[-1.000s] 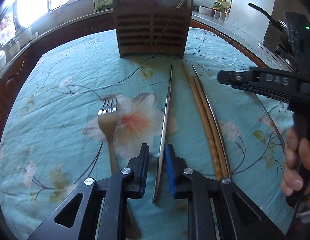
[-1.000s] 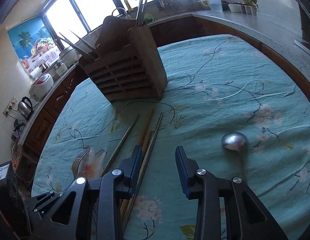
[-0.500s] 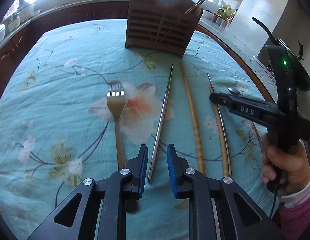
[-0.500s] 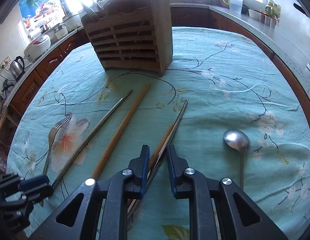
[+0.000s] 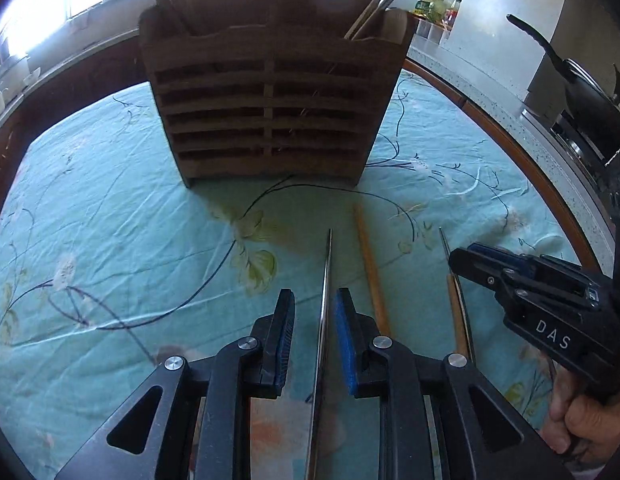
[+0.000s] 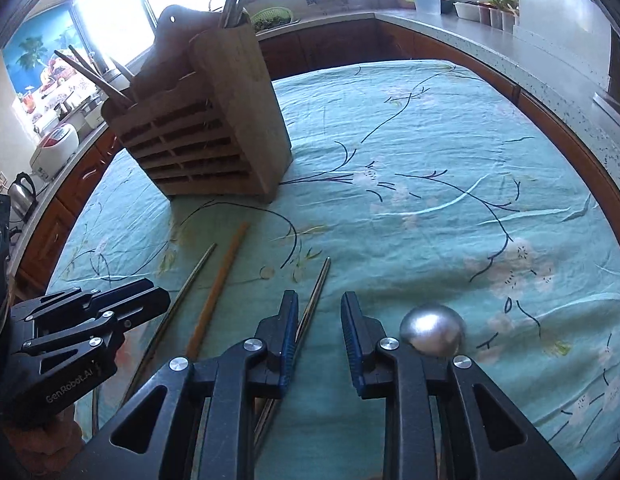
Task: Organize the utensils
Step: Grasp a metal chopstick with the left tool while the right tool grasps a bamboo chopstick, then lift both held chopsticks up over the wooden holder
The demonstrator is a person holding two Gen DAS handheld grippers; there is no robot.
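Observation:
A slatted wooden utensil holder (image 5: pixel 270 108) stands on the table with chopsticks in it; it also shows in the right wrist view (image 6: pixel 206 136). My left gripper (image 5: pixel 315 320) is open, its jaws either side of a metal chopstick (image 5: pixel 325 280) lying on the cloth. A wooden chopstick (image 5: pixel 370 264) lies to its right. My right gripper (image 6: pixel 320 320) is open over the cloth, with a metal and wooden chopstick pair (image 6: pixel 314 292) by its left finger. A metal spoon (image 6: pixel 432 330) lies at its right finger.
The table has a teal floral cloth (image 6: pixel 430 184). A counter (image 6: pixel 510 40) with jars and a jug curves around behind it. A black pan (image 5: pixel 582 92) sits on the stove at the right. A rice cooker (image 6: pixel 56 148) and kettle (image 6: pixel 22 192) stand at the left.
Both grippers moved forward toward the holder, which looms larger. My right gripper opened wider. The fork has dropped out of the left wrist view.

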